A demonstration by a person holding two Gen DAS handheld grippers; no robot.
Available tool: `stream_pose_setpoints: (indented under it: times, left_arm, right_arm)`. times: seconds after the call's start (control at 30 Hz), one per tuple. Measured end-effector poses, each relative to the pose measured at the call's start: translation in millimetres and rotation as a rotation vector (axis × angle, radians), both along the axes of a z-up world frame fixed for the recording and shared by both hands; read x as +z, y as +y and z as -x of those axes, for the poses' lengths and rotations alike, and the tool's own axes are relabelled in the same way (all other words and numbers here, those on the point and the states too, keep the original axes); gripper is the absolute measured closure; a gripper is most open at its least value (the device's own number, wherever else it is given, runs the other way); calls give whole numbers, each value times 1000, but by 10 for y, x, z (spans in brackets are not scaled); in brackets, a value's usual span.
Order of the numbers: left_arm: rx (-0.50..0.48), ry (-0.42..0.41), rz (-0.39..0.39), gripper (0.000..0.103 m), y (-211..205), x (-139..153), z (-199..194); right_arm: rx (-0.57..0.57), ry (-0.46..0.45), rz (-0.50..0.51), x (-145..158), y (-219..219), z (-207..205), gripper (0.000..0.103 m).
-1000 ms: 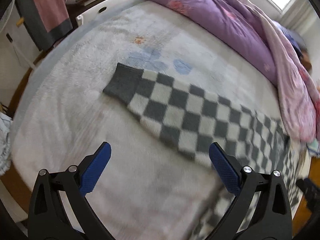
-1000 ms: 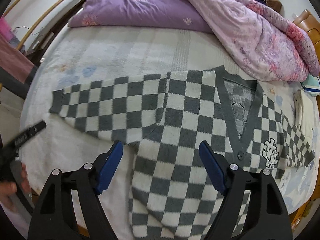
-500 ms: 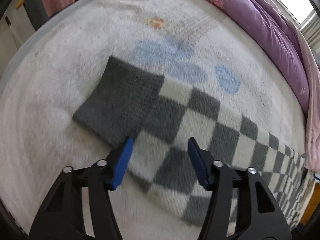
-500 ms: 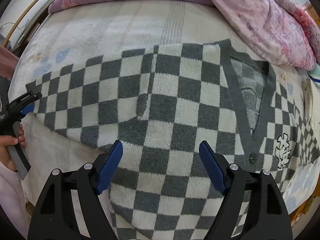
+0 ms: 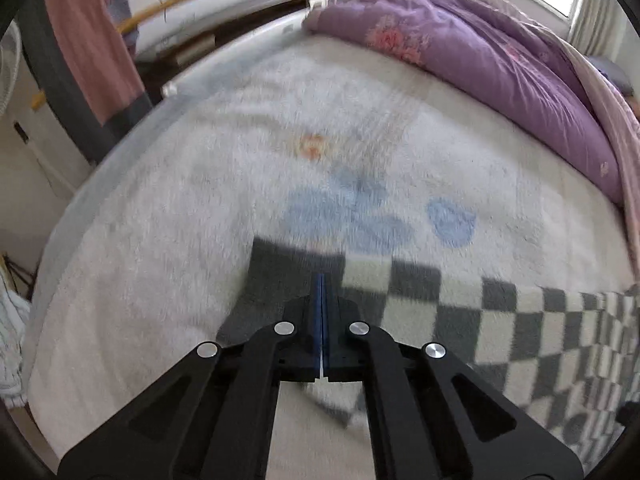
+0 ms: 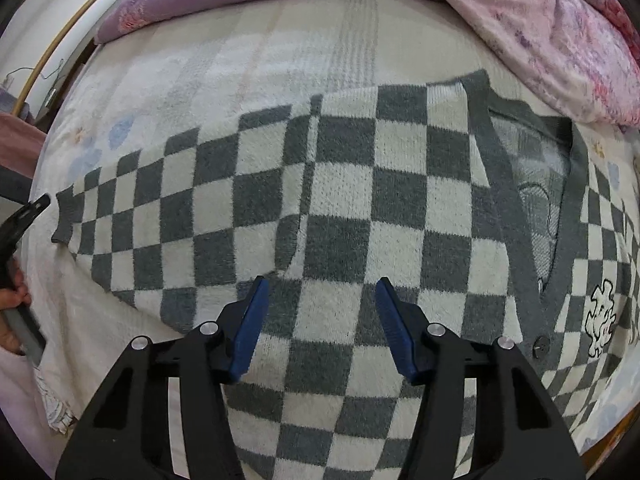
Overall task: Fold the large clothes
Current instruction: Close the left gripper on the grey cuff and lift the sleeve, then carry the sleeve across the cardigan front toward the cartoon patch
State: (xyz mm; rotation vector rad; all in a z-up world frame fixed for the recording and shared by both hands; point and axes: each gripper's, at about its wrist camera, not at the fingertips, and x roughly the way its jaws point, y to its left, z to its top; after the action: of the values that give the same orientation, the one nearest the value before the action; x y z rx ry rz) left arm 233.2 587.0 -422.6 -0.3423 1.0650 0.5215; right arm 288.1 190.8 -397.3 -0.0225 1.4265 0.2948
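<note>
A grey-and-white checkered knit cardigan (image 6: 360,208) lies spread flat on the bed, its V-neck at the right and one sleeve stretched out to the left. In the left wrist view my left gripper (image 5: 322,280) is shut on the sleeve's dark grey cuff (image 5: 280,268), and the sleeve (image 5: 500,320) runs off to the right. In the right wrist view my right gripper (image 6: 320,284) is open, low over the cardigan's body near the underarm, holding nothing. The left gripper's tip (image 6: 28,212) shows at that view's left edge by the cuff.
The bed has a white fleecy cover (image 5: 200,216) with faint blue and orange prints. A purple quilt (image 5: 480,48) and a pink quilt (image 6: 560,32) are heaped along the far side. A pink towel (image 5: 88,40) hangs off the bed's left.
My left gripper came down to the sleeve's cuff and closed on it. My right gripper moved lower over the cardigan's body and its jaws narrowed a little, still open.
</note>
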Motion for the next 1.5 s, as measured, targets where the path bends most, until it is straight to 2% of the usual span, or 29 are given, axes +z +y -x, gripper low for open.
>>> stream_pose_setpoints:
  times: [0.07, 0.1, 0.13, 0.23, 0.27, 0.3, 0.4, 0.43, 0.47, 0.53, 0.57, 0.63, 0.7, 0.73, 0.77, 0.8, 0.9, 0.97, 1.1, 1.2, 1.37, 1.5]
  left_arm:
    - [52, 3, 98, 101, 86, -37, 138]
    - [70, 10, 167, 88, 111, -98, 206]
    - [109, 27, 255, 68, 132, -192, 300]
    - [177, 9, 397, 57, 135, -354, 478]
    - [188, 1, 435, 50, 125, -403, 516]
    - [203, 1, 465, 37, 129, -457, 524]
    - [268, -90, 568, 37, 179, -667, 568]
    - [294, -116, 588, 44, 210, -715, 581]
    - [294, -147, 582, 54, 231, -708, 569]
    - [283, -161, 555, 88, 270, -694, 514]
    - [277, -160, 533, 92, 283, -698, 476]
    - [247, -155, 489, 93, 270, -685, 409]
    - [177, -143, 365, 94, 133, -493, 366]
    - [146, -145, 312, 94, 62, -394, 354]
    - [117, -146, 258, 94, -25, -279, 339]
    - [81, -148, 194, 94, -145, -111, 329]
    - [-18, -145, 56, 94, -448, 307, 263]
    - [-58, -156, -17, 94, -618, 567, 232]
    - [-125, -256, -56, 94, -1034, 1187, 146]
    - [-191, -313, -95, 94, -1432, 1543, 40]
    - [-359, -423, -69, 94, -2350, 2092, -132]
    - [-502, -450, -24, 94, -3243, 2277, -376]
  right_arm:
    - [-11, 3, -18, 6, -23, 22, 50]
    - [-12, 1, -20, 11, -26, 39, 50]
    - [-7, -3, -12, 5, -20, 67, 50]
    - [4, 13, -1, -57, 0, 129, 50]
    - [3, 24, -1, -87, 6, 149, 50]
    - [4, 33, -4, -112, 13, 168, 50]
    - [17, 39, -1, -151, 43, 213, 50]
    - [21, 39, 1, -160, 50, 224, 50]
    - [27, 41, 3, -171, 58, 237, 50]
    - [36, 45, 4, -205, 65, 251, 50]
    - [39, 48, 6, -225, 68, 256, 50]
    - [40, 52, 10, -279, 77, 260, 50]
    - [36, 48, -12, -306, 59, 250, 51]
    - [35, 43, -35, -308, 65, 242, 56]
    - [37, 40, -62, -314, 62, 224, 71]
    - [35, 45, -81, -328, 55, 208, 82]
    - [14, 43, -158, -401, 9, 135, 96]
    - [-5, 58, -216, -531, -20, 73, 100]
    - [-106, 147, -312, -862, -114, 11, 101]
    - [-177, 176, -392, -951, -228, 22, 101]
    - [-267, 200, -492, -1024, -391, 101, 101]
    - [-319, 222, -540, -1032, -512, 154, 101]
